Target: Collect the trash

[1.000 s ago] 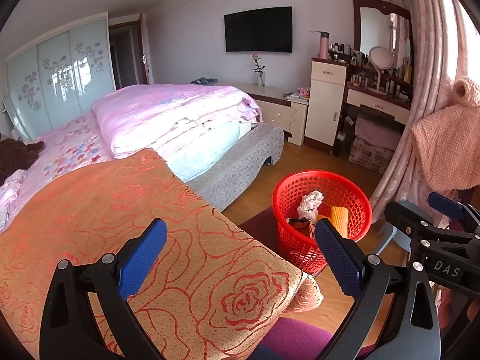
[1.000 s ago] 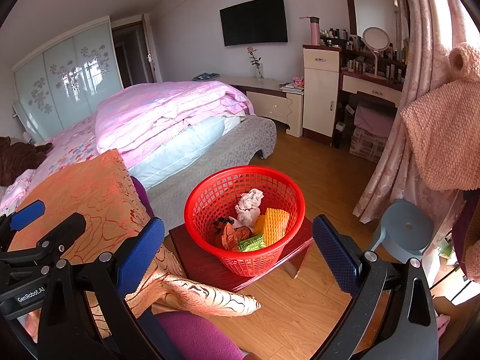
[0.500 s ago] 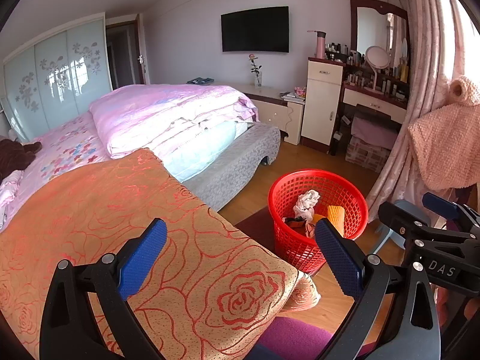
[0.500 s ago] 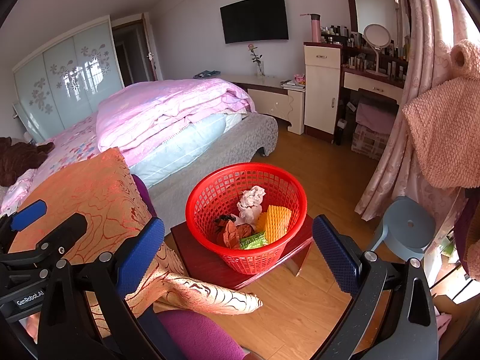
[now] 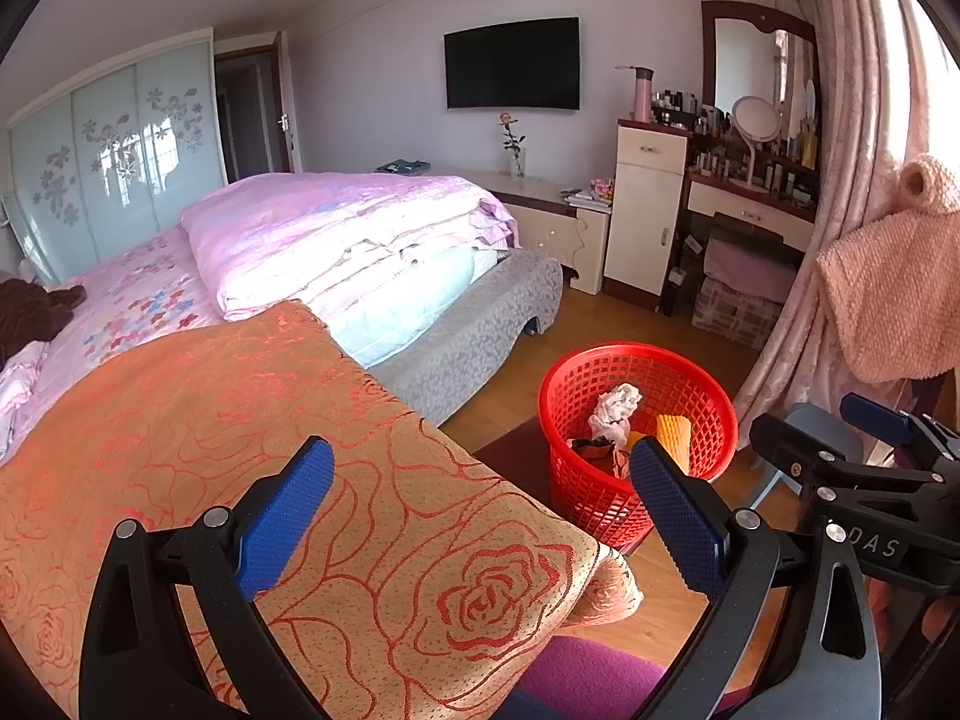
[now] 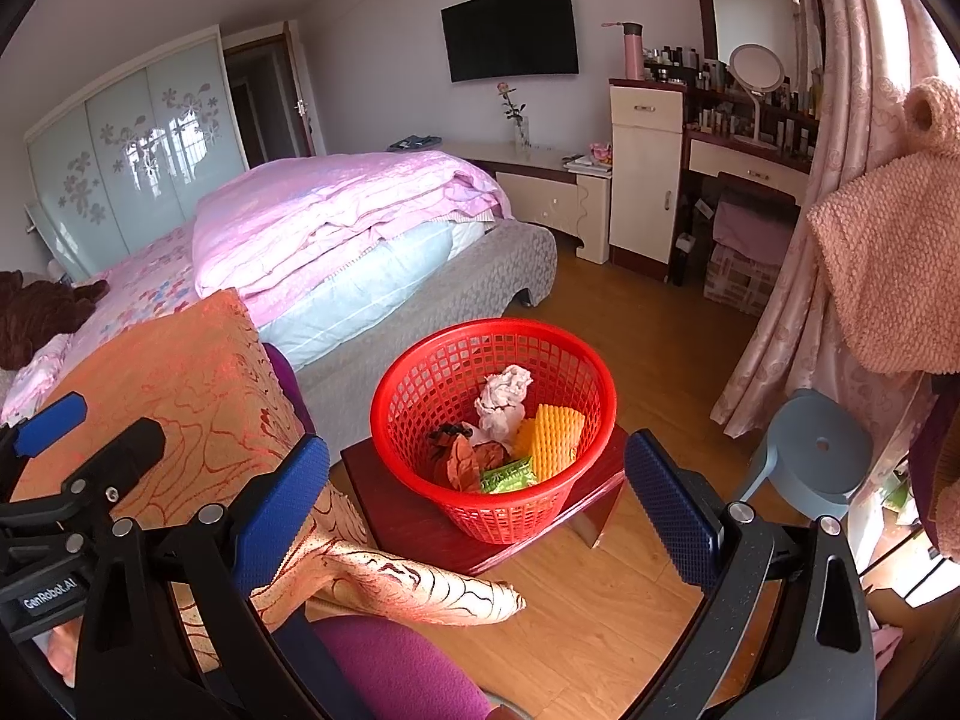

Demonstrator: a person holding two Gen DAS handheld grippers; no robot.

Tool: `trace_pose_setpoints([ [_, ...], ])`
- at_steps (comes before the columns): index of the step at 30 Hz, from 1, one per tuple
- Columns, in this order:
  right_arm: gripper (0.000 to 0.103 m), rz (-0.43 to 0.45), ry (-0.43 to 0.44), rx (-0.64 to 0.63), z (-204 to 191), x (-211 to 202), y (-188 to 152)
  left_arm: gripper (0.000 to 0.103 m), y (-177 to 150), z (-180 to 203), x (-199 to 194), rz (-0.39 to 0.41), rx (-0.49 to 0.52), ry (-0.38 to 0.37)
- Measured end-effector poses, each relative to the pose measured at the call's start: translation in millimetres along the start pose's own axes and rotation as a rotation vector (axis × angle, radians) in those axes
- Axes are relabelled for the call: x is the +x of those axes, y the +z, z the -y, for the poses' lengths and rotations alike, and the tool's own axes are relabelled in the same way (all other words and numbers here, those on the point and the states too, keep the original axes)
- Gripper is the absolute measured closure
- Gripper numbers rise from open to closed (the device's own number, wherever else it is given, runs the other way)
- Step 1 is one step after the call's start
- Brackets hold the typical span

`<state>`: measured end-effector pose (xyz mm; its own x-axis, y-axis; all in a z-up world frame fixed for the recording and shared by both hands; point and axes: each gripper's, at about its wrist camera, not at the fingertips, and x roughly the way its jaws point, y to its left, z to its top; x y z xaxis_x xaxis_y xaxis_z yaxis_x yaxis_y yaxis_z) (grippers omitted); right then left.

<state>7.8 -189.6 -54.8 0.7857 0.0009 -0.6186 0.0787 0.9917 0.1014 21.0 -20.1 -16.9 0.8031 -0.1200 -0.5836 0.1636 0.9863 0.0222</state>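
1. Judging by what lies in the basket (image 6: 493, 420), most of the collecting looks done: it holds a white wad (image 6: 503, 397), a yellow ribbed piece (image 6: 555, 439), a green wrapper (image 6: 509, 476) and brown scraps (image 6: 465, 463).
2. Floor (image 6: 648, 330), what shows of it, and bed (image 5: 336, 240) show no loose litter in either view. What is left, if anything, lies outside both frames; I cannot tell.
3. Basket stands on a low dark-red stool (image 6: 420, 516), just beside the bed's foot and the orange rose cloth (image 5: 252, 456).
4. Left gripper (image 5: 480, 510): tongs spread wide, nothing between them, hanging over the orange cloth with the basket off its right finger.
5. Right gripper (image 6: 477, 504): tongs also wide apart and empty, with the basket framed between them but farther out and not touched.
6. Right view alone shows the basket floor in full, the green wrapper, the stool under the basket, the grey plastic stool (image 6: 816, 456) whole, and the left gripper's body at lower left.
7. Left view alone shows the orange cloth laid broad with its rose pattern. Its own right finger covers part of the basket, so the wrapper is hidden. It catches the right gripper's body at right edge.
8. Both views share the TV (image 5: 512, 63), the dresser (image 5: 744, 180) and the pink curtain (image 5: 840, 180).
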Motion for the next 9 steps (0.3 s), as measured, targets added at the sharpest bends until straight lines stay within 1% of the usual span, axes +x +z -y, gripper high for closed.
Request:
trace_pose_setpoints([
  [2,0.007,-0.008,0.000,-0.006,-3.8,0.3,-4.9,0.008,-0.3,-6.5,-1.2,-0.009,-0.011,0.005],
  [5,0.007,-0.029,0.015,-0.042,-17.7,4.1,-7.7,0.008,-5.0,-31.4,-10.5,-0.011,-0.040,0.045],
  [7,0.007,-0.043,0.038,-0.087,-30.6,8.1,-4.9,0.008,-10.9,-60.4,-21.5,0.001,-0.076,0.122],
  [8,0.007,-0.051,0.066,-0.135,-47.2,9.7,-8.3,0.008,-13.7,-74.3,-26.3,0.004,-0.095,0.159],
  [9,0.007,-0.057,0.093,-0.176,-61.8,10.3,-12.2,0.008,-18.3,-93.7,-32.8,0.005,-0.120,0.215],
])
